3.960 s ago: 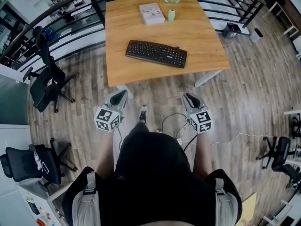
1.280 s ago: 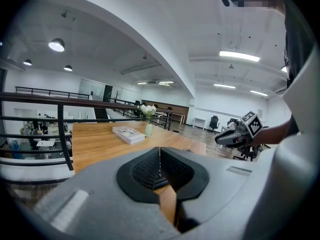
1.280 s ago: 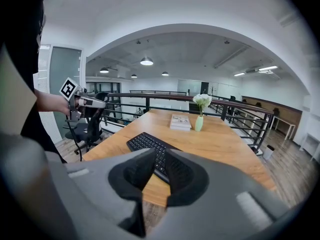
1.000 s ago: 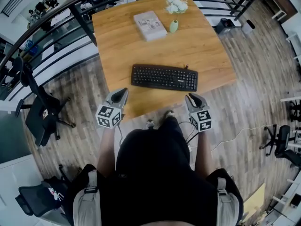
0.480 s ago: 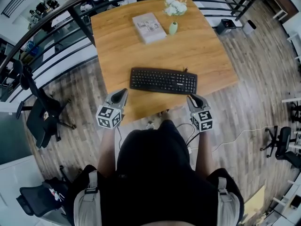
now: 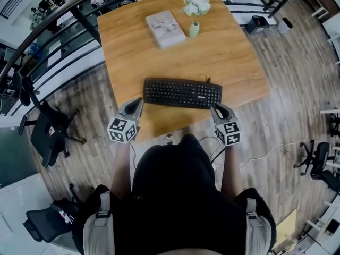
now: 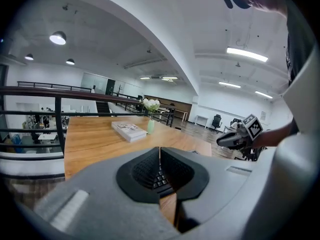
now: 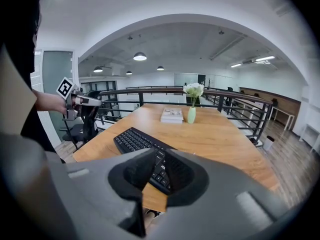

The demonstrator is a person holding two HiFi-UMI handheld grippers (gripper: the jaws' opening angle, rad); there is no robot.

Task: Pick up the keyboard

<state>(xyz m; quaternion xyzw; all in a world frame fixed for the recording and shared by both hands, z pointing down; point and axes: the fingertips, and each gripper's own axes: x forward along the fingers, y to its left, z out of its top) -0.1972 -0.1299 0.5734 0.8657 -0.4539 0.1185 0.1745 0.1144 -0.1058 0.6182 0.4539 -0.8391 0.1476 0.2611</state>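
Black flat plastic keyboard (image 6: 182, 93) on wooden table (image 6: 234, 57); left gripper (image 6: 139, 101), right gripper (image 6: 214, 108) closed, empty, by front corners; contact unclear.

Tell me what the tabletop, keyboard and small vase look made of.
Tabletop: wood or wood-look laminate; warm orange with visible grain lines and a soft satin sheen.
Keyboard: black plastic with a matte finish, judging by its moulded keys and case.
Vase: pale green and smooth; probably glazed ceramic, possibly glass. It is too small to settle which.
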